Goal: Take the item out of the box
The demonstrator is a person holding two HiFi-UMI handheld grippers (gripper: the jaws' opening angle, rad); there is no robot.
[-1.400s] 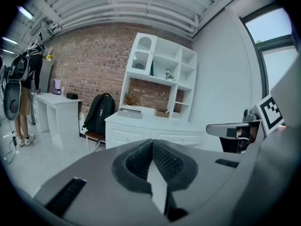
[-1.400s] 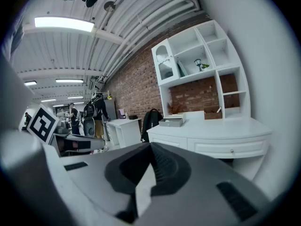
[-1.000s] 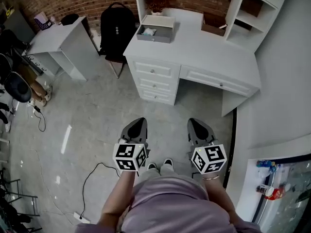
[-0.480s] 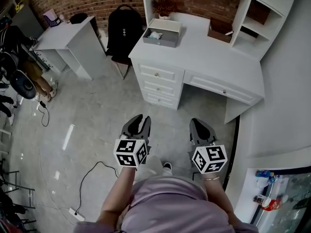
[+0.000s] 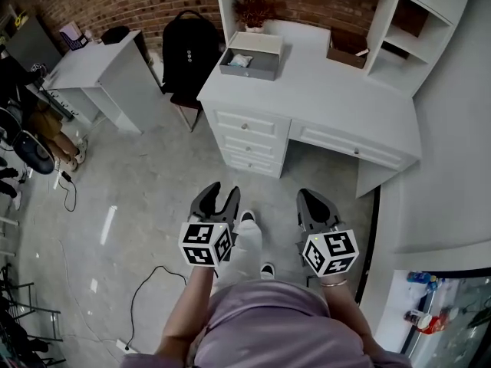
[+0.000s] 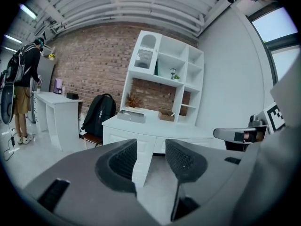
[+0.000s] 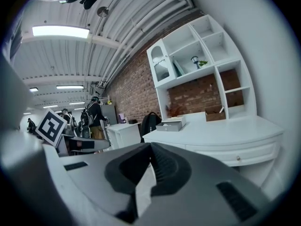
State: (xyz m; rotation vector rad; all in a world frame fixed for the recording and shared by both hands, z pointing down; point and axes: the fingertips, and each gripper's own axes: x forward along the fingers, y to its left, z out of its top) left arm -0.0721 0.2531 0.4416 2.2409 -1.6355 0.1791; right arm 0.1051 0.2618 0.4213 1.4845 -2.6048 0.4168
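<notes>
**Both Tongs Empty, Box Far Off on the Desk**

Head view: the left tongs (image 5: 220, 198) and right tongs (image 5: 312, 202) hang low over the floor, in front of the person's legs. The box (image 5: 252, 54) sits open at the far left corner of the white desk (image 5: 330, 98), well apart from both tongs. The item (image 5: 239, 60) (pale, too small to identify) lies inside it. A black backpack (image 5: 184, 48) stands just left of the desk.

Left gripper view: the jaws stand apart and are opening, with nothing between them. The box shows far beyond on the desktop.

Right gripper view: the jaws are pressed together, holding nothing.
</notes>
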